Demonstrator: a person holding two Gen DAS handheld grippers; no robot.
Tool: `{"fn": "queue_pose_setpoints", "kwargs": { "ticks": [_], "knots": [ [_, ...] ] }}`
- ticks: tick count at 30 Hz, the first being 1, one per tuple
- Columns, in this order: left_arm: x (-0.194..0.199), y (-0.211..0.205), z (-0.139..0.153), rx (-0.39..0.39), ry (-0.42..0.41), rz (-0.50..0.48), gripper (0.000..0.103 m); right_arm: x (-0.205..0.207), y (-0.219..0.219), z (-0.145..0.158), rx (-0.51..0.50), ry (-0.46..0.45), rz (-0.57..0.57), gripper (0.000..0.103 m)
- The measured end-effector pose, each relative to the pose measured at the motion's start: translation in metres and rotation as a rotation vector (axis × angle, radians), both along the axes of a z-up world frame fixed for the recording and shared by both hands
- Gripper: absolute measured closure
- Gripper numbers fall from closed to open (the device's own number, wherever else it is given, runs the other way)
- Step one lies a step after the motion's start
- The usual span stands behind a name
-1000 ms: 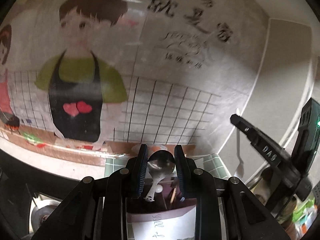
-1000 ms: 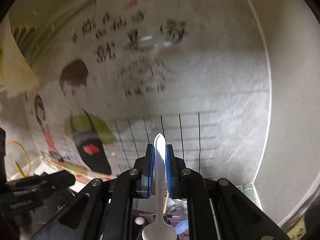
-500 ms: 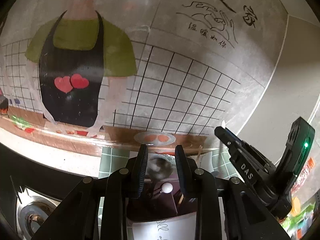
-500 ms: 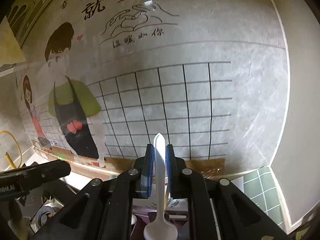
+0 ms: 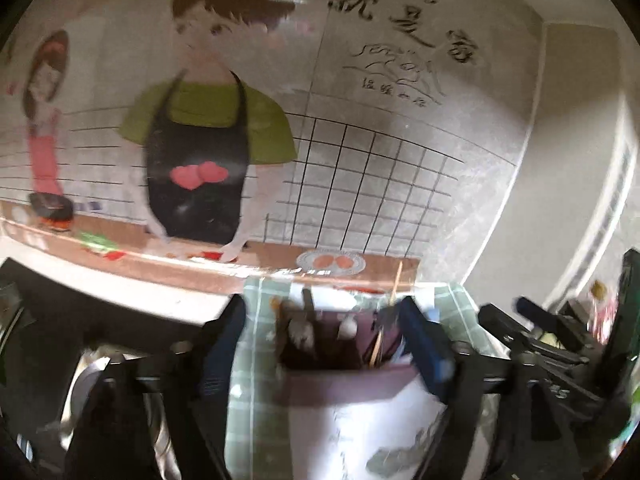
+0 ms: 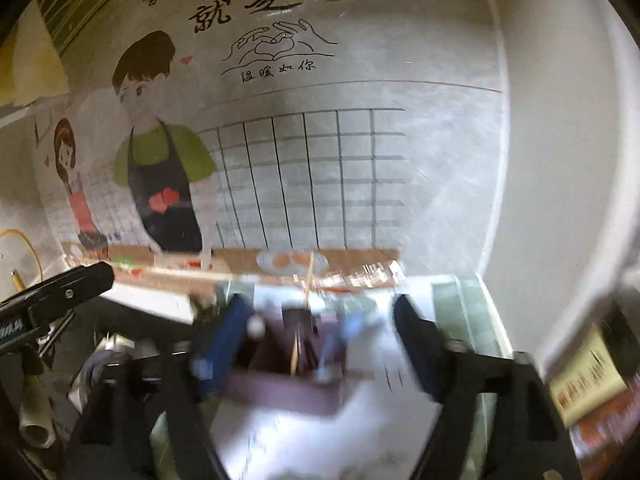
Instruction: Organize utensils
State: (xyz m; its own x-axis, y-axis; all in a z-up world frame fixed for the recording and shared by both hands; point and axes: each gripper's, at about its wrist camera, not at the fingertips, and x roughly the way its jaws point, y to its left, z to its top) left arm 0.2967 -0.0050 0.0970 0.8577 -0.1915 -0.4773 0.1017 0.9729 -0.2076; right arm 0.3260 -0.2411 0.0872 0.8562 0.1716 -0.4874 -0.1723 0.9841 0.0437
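Both views are blurred. The left gripper [image 5: 322, 340] has its jaws opening, spread wide either side of the utensil holder [image 5: 340, 372], gripping nothing. The right gripper [image 6: 320, 336] is likewise opening wide with nothing clamped; the holder [image 6: 280, 388] sits between its fingers. Spoons [image 5: 302, 334] and a chopstick [image 5: 390, 312] stand inside the holder, their tips rising toward 12 o'clock. The holder rests on a green checked worktop [image 5: 248, 360], close against the wall mural [image 5: 360, 180] at 12 o'clock, leaving little room behind. At 3 o'clock in the left view the other gripper crowds that side; a stove burner [image 5: 86, 384] lies at 8 o'clock.
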Motion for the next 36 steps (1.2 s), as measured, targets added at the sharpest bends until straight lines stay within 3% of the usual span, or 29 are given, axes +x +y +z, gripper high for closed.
{"fn": "queue_pose_setpoints", "kwargs": {
  "ticks": [1,2,5,10,17,22,36],
  "knots": [
    [-0.021,-0.003,-0.007,0.027,-0.015,0.006,0.011,-0.012,-0.001,-0.002,-0.005,-0.001,-0.003,0.005],
    [-0.036,-0.005,-0.013,0.054,-0.023,0.01,0.009,-0.03,-0.003,-0.004,-0.019,-0.007,-0.011,0.0],
    [-0.078,-0.013,-0.034,0.128,-0.035,0.047,0.0,-0.071,-0.005,-0.017,-0.058,0.015,-0.029,0.0],
    [-0.127,-0.03,-0.061,0.249,-0.01,0.089,0.0,-0.111,-0.015,-0.038,-0.073,0.064,-0.074,0.0],
    [-0.159,-0.035,-0.066,0.148,0.02,0.091,0.0,-0.148,-0.026,-0.04,-0.054,0.038,-0.126,0.0],
    [-0.17,-0.036,-0.058,0.149,-0.008,0.098,0.0,-0.158,-0.025,-0.042,-0.074,0.038,-0.1,0.0],
    [-0.169,-0.04,-0.058,0.15,0.021,0.091,0.0,-0.165,-0.026,-0.048,-0.078,0.047,-0.095,0.0]
  ]
}}
